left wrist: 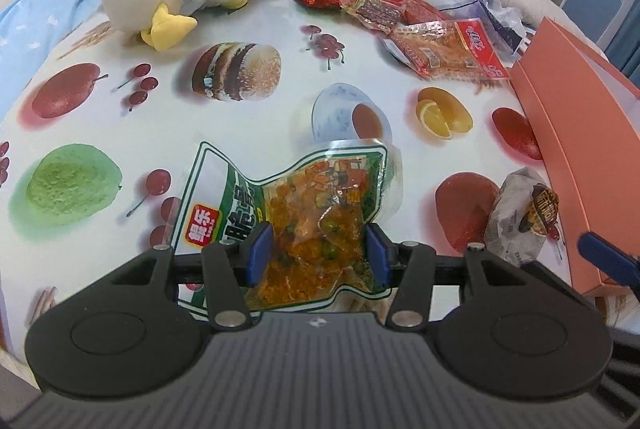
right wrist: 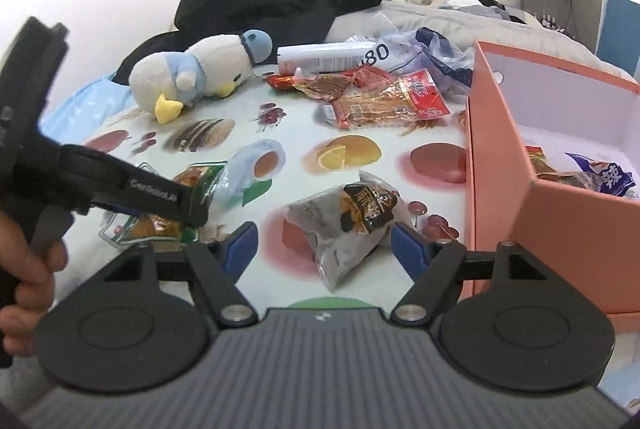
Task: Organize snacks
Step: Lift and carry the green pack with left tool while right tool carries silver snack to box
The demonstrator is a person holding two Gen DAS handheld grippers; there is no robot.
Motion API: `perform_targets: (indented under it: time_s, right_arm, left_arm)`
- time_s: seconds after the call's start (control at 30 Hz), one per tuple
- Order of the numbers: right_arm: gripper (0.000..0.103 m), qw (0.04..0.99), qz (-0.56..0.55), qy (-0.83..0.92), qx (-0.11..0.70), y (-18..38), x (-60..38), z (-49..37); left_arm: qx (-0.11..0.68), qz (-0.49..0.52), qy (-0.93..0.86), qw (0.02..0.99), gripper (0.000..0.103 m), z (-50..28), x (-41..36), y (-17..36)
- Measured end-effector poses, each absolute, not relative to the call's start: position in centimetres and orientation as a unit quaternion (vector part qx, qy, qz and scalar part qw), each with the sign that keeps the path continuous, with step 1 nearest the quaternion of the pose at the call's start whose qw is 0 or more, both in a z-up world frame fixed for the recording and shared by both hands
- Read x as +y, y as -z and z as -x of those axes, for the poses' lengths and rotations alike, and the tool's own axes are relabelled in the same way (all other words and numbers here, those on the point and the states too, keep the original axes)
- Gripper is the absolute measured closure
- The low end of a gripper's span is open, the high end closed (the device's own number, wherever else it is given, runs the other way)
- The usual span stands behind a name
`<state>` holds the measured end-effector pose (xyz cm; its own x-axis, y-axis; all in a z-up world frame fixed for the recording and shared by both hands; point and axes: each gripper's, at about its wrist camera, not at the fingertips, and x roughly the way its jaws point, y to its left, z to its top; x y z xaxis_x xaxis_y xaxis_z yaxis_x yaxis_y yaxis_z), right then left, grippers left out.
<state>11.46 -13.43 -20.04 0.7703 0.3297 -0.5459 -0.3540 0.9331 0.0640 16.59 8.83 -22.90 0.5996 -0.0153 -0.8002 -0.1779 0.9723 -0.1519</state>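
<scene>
1. Snacks lie spread over a worktop (left wrist: 280, 29) covered in a cloth printed with fruit and burgers; an orange box (right wrist: 504, 157) stands at its right edge.
2. Green snack bag (left wrist: 304, 225), clear-fronted with orange and green pieces inside, sits between the blue pads (left wrist: 262, 253) of the left tool (left wrist: 318, 255). Both pads press its sides and the bag bunches between them, so this tool is clamped on the bag.
3. Grey snack packet (right wrist: 348, 225) with a black and gold label lies flat on the worktop, just ahead of the right tool (right wrist: 324, 249) and between its two blue fingers (right wrist: 242, 245). The fingers stand wide apart and neither touches the packet: this tool is open and holds nothing.
4. Red snack packets (right wrist: 384, 101) are heaped at the far side, beside a white spray can (right wrist: 320, 57) lying on its side and a plush duck (right wrist: 192, 77).
5. Only the right wrist view looks into the box, where a red packet and a blue packet (right wrist: 604, 177) already lie. It also shows the left tool from the side, with a hand (right wrist: 28, 269) around its grip.
6. Only the left wrist view shows the green bag's printed front; of the right tool it shows just a blue fingertip at the right edge.
</scene>
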Motion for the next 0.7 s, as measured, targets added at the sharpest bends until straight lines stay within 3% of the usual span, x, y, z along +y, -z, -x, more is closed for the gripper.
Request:
perform_targets:
  time_s: [0.63,0.67,0.7]
  right_arm:
    - [0.019,0.932,0.089,-0.140,0.321,23.1,-10.6,-16.9]
    - [0.023,0.923,0.100,-0.140,0.343,23.5,-10.3,-17.3]
    - [0.034,0.923,0.081,-0.147,0.347,23.6,-10.6,-17.5]
  left_arm:
    - [0.451,0.102,-0.035,0.886,0.047,-16.8,8.9,23.0]
    - [0.450,0.104,-0.035,0.886,0.047,-16.8,8.9,23.0]
    - [0.450,0.105,-0.035,0.886,0.048,-16.8,9.0,22.9]
